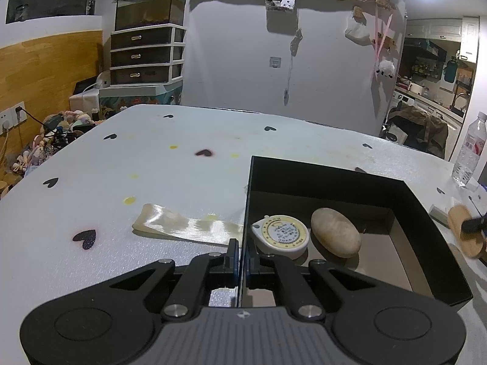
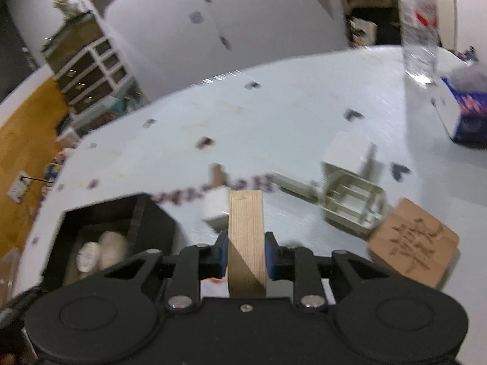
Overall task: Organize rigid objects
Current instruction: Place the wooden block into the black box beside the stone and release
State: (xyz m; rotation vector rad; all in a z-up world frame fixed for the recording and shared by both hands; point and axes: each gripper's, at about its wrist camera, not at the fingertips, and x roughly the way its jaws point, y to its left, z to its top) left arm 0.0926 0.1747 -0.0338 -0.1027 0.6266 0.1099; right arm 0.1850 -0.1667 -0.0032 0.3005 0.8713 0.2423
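A black open box (image 1: 426, 213) sits on the white heart-print table (image 1: 152, 167). Inside lie a round tape measure (image 1: 281, 234) and a beige stone (image 1: 336, 232). My left gripper (image 1: 242, 254) is shut on the box's near left wall. My right gripper (image 2: 246, 248) is shut on a wooden disc (image 2: 246, 237), held on edge above the table; this gripper also shows at the right in the left wrist view (image 1: 473, 225). The box (image 2: 146, 216) lies lower left in the blurred right wrist view.
A cream ribbon (image 1: 185, 225) lies left of the box. A square wooden coaster (image 2: 414, 243), a white plastic holder (image 2: 353, 203), a small white box (image 2: 217, 208), a blue carton (image 2: 465, 109) and a water bottle (image 2: 420, 27) stand on the table's right side.
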